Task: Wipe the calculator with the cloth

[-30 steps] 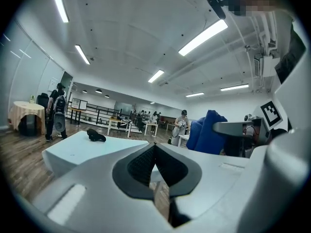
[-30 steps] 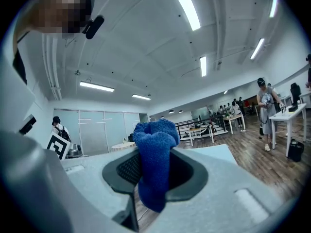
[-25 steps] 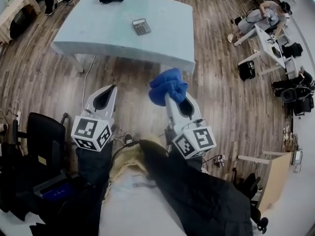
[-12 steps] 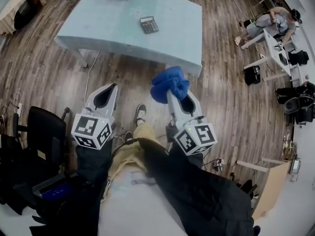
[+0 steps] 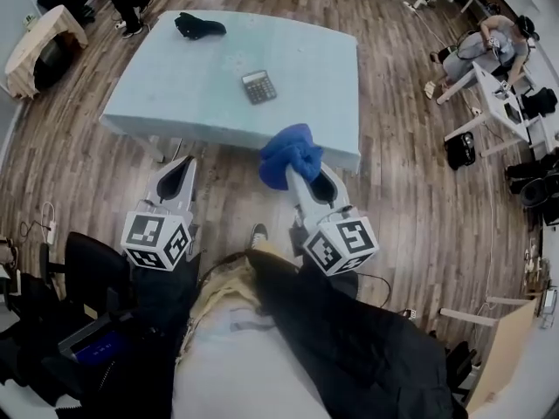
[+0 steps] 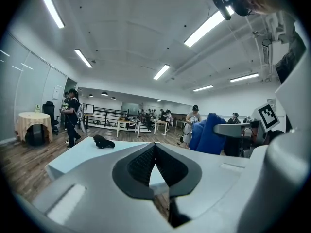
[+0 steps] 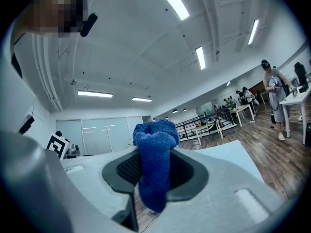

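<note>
A dark calculator lies flat near the middle of the pale blue table, well ahead of both grippers. My right gripper is shut on a bunched blue cloth, held over the floor just short of the table's near edge. In the right gripper view the blue cloth is pinched between the jaws and sticks out above and below them. My left gripper is shut with nothing in it, over the floor to the left, and its tips meet in the left gripper view.
A black bundle lies at the table's far left corner. A round cloth-covered table stands far left. People sit at white desks at the right. A black chair is close at my left. My shoe shows on the wooden floor.
The table and calculator have come nearer and lower in the head view as I walk towards them. Both grippers keep their pose, the cloth still held.
</note>
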`<move>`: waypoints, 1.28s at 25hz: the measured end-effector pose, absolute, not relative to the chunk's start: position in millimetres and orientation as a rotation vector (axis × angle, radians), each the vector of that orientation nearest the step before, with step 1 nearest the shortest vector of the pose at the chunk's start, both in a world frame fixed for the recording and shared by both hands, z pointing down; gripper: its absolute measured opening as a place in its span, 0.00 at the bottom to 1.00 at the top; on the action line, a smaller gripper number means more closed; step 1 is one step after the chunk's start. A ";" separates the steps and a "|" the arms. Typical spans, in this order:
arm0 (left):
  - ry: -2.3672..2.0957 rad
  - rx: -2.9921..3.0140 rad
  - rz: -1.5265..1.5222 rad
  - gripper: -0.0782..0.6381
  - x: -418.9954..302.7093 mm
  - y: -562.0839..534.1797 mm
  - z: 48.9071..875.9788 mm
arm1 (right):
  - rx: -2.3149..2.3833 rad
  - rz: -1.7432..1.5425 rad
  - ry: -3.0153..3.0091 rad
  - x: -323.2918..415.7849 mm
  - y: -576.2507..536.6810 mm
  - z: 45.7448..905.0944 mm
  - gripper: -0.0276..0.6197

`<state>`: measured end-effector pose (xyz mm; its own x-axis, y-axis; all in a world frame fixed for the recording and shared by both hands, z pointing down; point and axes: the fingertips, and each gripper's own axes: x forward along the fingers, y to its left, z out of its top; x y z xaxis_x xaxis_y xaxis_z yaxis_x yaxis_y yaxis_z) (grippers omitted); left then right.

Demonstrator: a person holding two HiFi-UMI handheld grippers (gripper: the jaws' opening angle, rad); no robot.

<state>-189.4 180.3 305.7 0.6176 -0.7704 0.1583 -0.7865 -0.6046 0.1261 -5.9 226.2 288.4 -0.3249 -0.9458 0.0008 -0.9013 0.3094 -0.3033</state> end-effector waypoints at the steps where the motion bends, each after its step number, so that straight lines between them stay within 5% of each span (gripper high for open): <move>1: -1.285 2.667 0.125 0.11 -181.1 168.3 303.5 | -1.707 -0.370 2.388 0.8 215.6 288.5 0.22; 17: -1.207 2.655 0.162 0.11 -81.7 59.4 314.2 | -1.696 -0.446 2.396 83.4 122.5 307.6 0.22; 32: -1.182 2.554 0.257 0.11 -76.8 -4.2 358.8 | -1.703 -0.629 2.428 85.4 59.8 352.7 0.23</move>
